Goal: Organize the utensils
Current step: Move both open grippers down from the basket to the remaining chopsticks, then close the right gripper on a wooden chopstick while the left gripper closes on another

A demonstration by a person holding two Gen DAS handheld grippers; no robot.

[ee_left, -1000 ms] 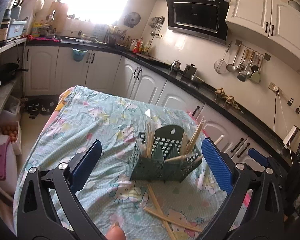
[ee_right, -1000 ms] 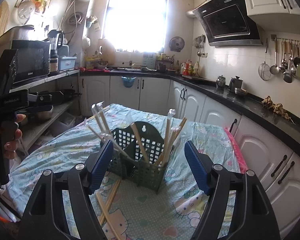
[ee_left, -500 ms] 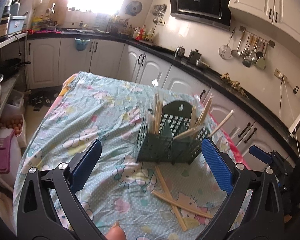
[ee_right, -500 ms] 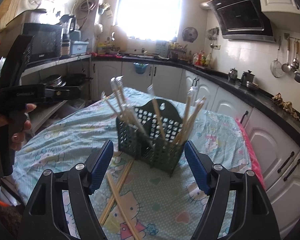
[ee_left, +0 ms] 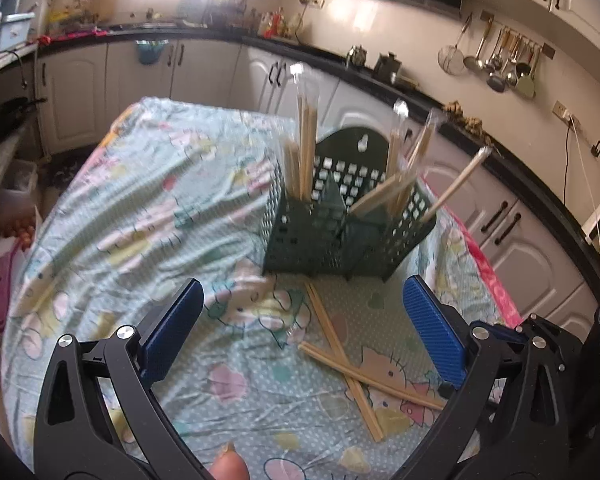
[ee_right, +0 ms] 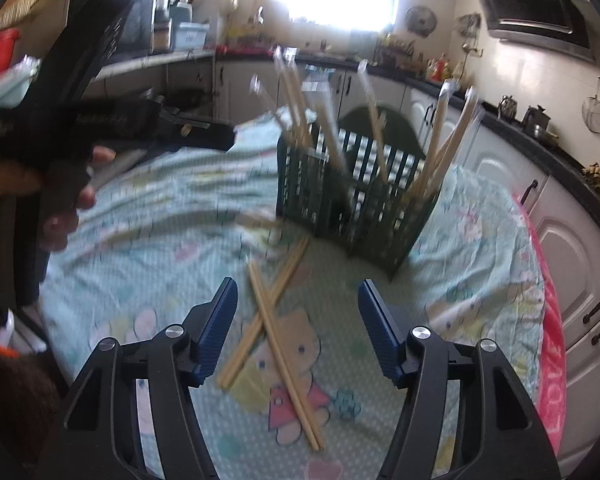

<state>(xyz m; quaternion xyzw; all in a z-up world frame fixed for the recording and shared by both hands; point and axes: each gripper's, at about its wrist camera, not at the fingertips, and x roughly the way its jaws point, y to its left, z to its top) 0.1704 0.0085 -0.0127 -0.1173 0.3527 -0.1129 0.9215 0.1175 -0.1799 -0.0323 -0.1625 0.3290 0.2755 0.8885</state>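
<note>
Setting: kitchen, white cabinets, dark worktop along the walls, bright window; bench [ee_left: 140, 208] in the middle under a pale cartoon-print cloth.
Holder: dark green slotted utensil caddy [ee_left: 340, 220] stands upright on the cloth, several chopsticks already standing in its compartments, some leaning outward over the rim.
Loose items: crossed chopsticks [ee_right: 276, 320] lie flat on the cloth just in front of the caddy; also seen from the left wrist [ee_left: 364, 364]. They overlap one another in an X.
Left claw [ee_left: 304, 332]: jaws spread wide, nothing between the pads, hovering over the cloth near the loose sticks.
Right claw [ee_right: 298, 332]: jaws closing, pads not pressing on anything; the crossed sticks lie on the cloth between and below them.
Step, as judged: approach to pick a loose stick off the cloth; a good share already stowed, a few left.
Risk 1: sticks overlap, so a pinch may catch two or lever one aside.
Risk 2: thin sticks flat on soft cloth; pads may snag the fabric and drag it, shifting the caddy.
Risk 3: leaning sticks in the caddy could be knocked during insertion, or tip the caddy.
Risk 4: both claws converge on one small pile; collision likely.
</note>
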